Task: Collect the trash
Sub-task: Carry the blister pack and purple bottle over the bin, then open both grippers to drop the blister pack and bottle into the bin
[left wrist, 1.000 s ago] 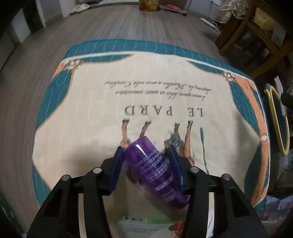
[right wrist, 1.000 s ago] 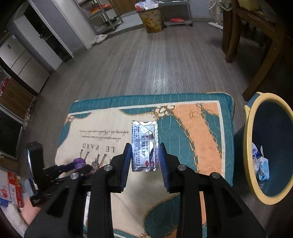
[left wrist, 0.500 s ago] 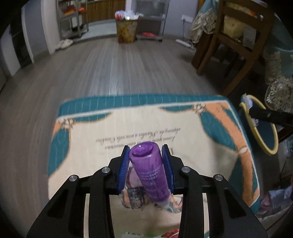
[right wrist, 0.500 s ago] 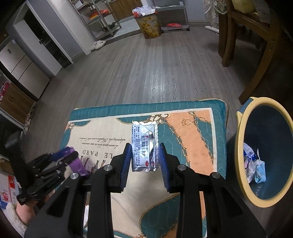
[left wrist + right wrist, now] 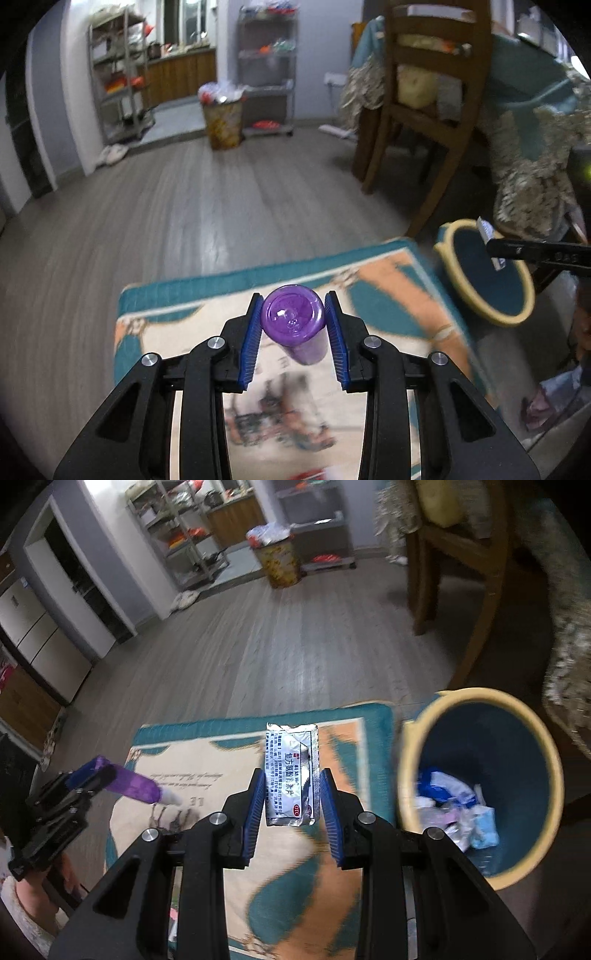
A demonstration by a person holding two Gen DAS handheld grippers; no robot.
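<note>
the left claw pinches a purple bottle between its blue pads, both pads pressed on the bottle's sides. the bottle's flat end faces the left wrist camera and its body runs away and down under the claw; in the right wrist view its pale cap end pokes out past the claw, tilted down toward the rug. the bottle hangs clear above the rug, touching nothing else.

the right claw pinches a silver foil sachet, printed side up, its lower part between the pads and its upper edge standing out beyond the fingertips. the sachet is in the air over the rug's right-hand border, just left of the trash bin.

the bin is round, with a yellow rim and a dark blue inside, and stands on the floor just off the rug's right edge. its mouth is open and paper and wrapper scraps lie at the bottom. in the left wrist view the right claw reaches over the bin's rim with the sachet's end showing.

beyond the rug the grey wood floor lies open toward the far shelves. a wooden chair and a draped cloth crowd the space behind and right of the bin.
</note>
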